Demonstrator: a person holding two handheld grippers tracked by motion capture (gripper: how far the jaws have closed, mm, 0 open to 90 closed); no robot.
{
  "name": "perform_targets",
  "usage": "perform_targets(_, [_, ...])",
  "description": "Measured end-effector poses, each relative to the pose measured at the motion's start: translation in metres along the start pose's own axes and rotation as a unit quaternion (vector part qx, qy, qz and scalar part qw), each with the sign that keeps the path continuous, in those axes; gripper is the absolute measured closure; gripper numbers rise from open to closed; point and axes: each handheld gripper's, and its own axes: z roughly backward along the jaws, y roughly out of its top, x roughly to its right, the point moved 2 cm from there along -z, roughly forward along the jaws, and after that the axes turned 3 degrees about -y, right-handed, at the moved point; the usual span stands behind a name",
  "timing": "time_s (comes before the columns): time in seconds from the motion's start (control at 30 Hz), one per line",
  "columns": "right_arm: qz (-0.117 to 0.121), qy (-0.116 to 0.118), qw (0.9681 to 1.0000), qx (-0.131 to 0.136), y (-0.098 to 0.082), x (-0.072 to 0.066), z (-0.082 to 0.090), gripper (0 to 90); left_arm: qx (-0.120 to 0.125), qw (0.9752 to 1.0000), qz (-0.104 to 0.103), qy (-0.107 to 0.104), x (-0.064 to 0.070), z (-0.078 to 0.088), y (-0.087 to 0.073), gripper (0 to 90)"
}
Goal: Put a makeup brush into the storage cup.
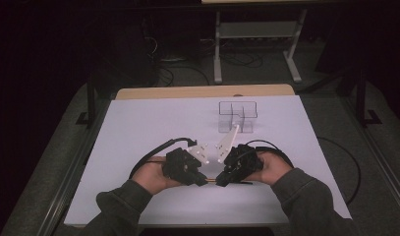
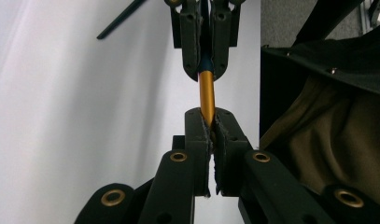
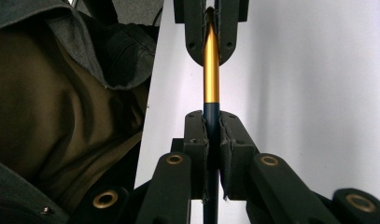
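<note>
- Lower centre of the high view: two forearms in dark sleeves come in from the bottom edge, each hand on a black gripper, the two tips facing each other.
- Left gripper (image 1: 203, 181) sits left of centre; jaws pressed together on the gold end of a pen (image 1: 211, 180).
- Right gripper (image 1: 219, 181) sits just right of it; jaws pinch the dark blue end of the same pen.
- Pen lies level between the two grippers, low in the middle of the frame, just over the white table top (image 1: 138, 128); only a short gold bit shows there.
- Left gripper view: gold barrel (image 2: 207, 93) runs up the centre from the near jaws into the far pair.
- Right gripper view: dark blue section (image 3: 211, 116) sits in the near jaws, gold barrel above it, its top in the far jaws.
- Upper middle of the high view: a clear plastic organiser (image 1: 237, 116) stands on the table, well apart from the hands.
- Top of the frame: dark floor, cables, white table legs.
</note>
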Motion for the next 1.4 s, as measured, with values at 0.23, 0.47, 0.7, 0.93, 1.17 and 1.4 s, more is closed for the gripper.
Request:
perform_targets(0.23, [-0.006, 0.005, 0.9999, 0.009, -0.002, -0.001, -0.001, 81.7, 0.005, 1.0000, 0.001, -0.003, 0.000, 0.002, 0.002, 85.2])
perform_targets(0.47, [-0.006, 0.009, 0.9999, 0.013, -0.003, -0.002, -0.003, 81.8, 0.006, 1.0000, -0.004, -0.004, 0.001, 0.003, 0.003, 84.9])
perform_targets(0.7, [-0.012, 0.014, 0.9998, 0.006, -0.002, -0.002, -0.006, 79.0, -0.020, 0.9998, -0.007, -0.004, 0.003, 0.002, 0.005, 85.2])
perform_targets(0.93, [-0.016, 0.012, 0.9997, 0.015, -0.002, -0.001, -0.002, 80.6, -0.016, 0.9998, -0.004, -0.003, 0.003, 0.002, 0.005, 85.3])
perform_targets(1.17, [-0.005, 0.017, 0.9998, 0.013, -0.002, -0.002, -0.003, 82.5, -0.008, 1.0000, 0.000, -0.004, 0.002, 0.003, 0.005, 81.0])
perform_targets(1.4, [-0.008, 0.009, 0.9998, 0.016, -0.006, 0.000, 0.001, 82.5, 0.016, 0.9997, 0.018, 0.004, -0.001, 0.017, -0.004, 67.2])
